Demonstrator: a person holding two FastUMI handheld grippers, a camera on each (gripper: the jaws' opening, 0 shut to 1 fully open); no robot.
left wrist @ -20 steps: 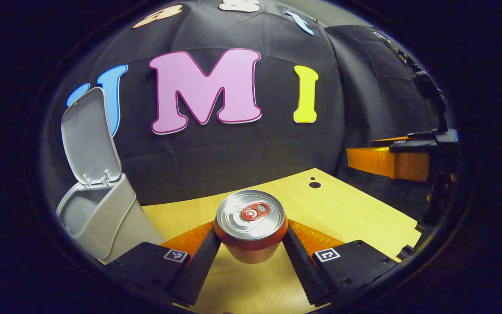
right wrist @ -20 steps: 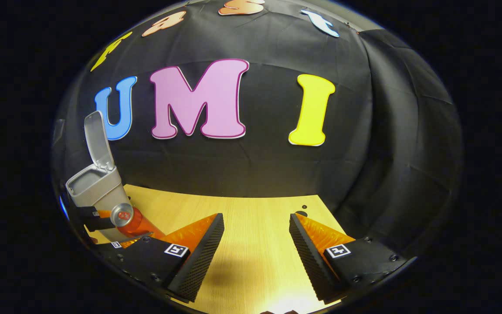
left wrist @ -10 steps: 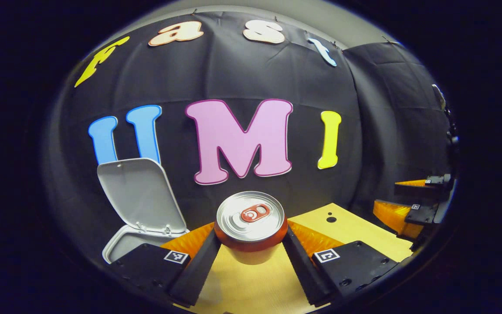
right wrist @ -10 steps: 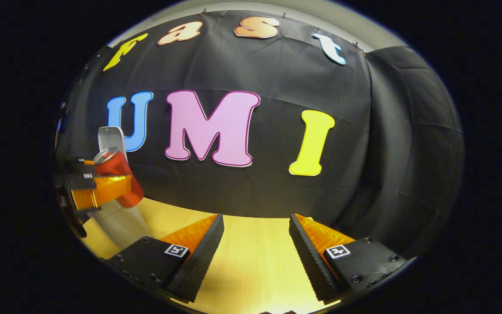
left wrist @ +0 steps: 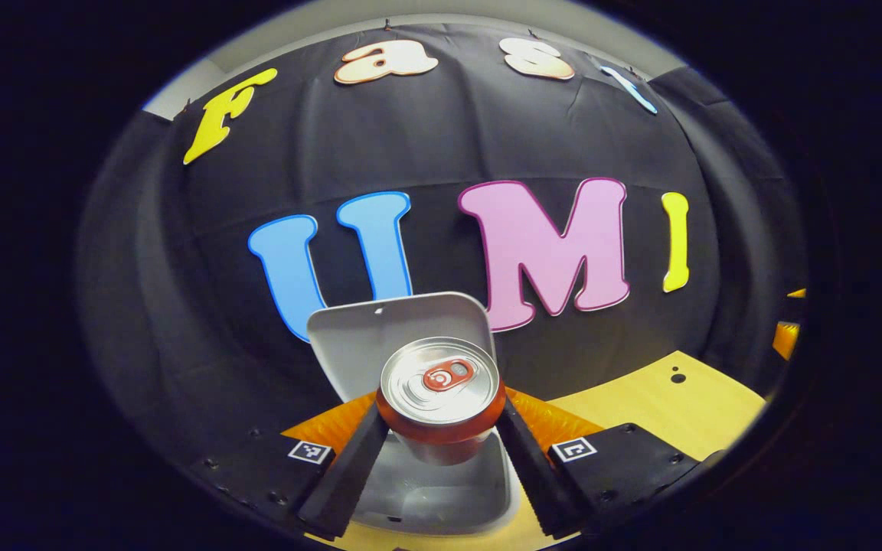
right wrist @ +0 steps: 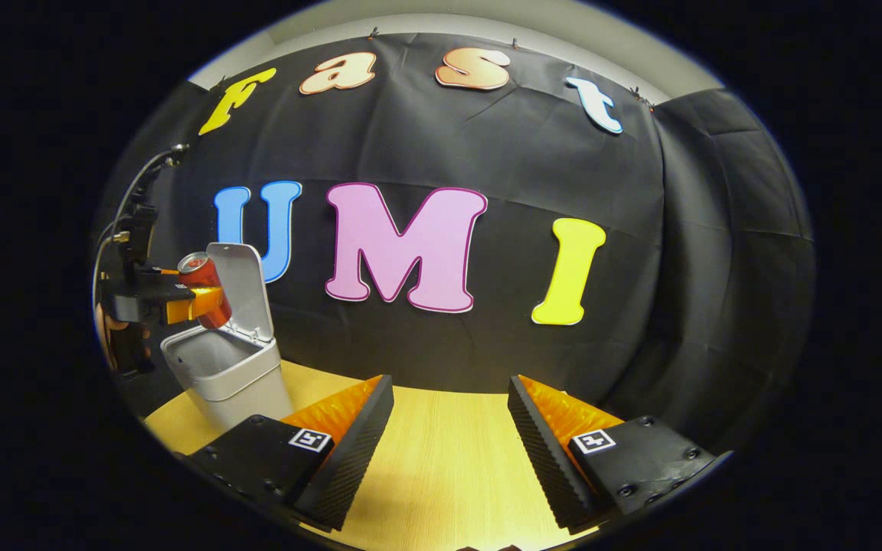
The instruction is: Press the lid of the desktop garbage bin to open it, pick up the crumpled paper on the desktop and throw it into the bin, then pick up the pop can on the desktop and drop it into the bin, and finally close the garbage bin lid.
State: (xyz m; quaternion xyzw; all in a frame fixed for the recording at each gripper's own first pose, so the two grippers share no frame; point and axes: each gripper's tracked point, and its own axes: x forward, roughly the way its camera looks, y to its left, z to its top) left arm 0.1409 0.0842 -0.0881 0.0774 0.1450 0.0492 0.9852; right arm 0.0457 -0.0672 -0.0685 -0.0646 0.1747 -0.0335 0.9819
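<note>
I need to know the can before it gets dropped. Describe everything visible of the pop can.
The pop can is red-bodied with a shiny silver top and a red pull tab, apparently metal and undented. It stands roughly upright, clamped between both fingers of the left gripper, touching nothing else. It hangs in the air directly over the open mouth of the grey garbage bin, in front of the raised lid. In the right gripper view, the can tilts slightly above the bin's rim.

1. The pop can (left wrist: 439, 398) has a shiny brushed-metal top and glossy red sides.
2. Below it, the garbage bin (left wrist: 441, 490) and its raised lid (left wrist: 399, 329) look like smooth matt grey plastic.
3. Right of the garbage bin, the desktop (right wrist: 441, 459) is pale wood grain with a soft sheen.
</note>
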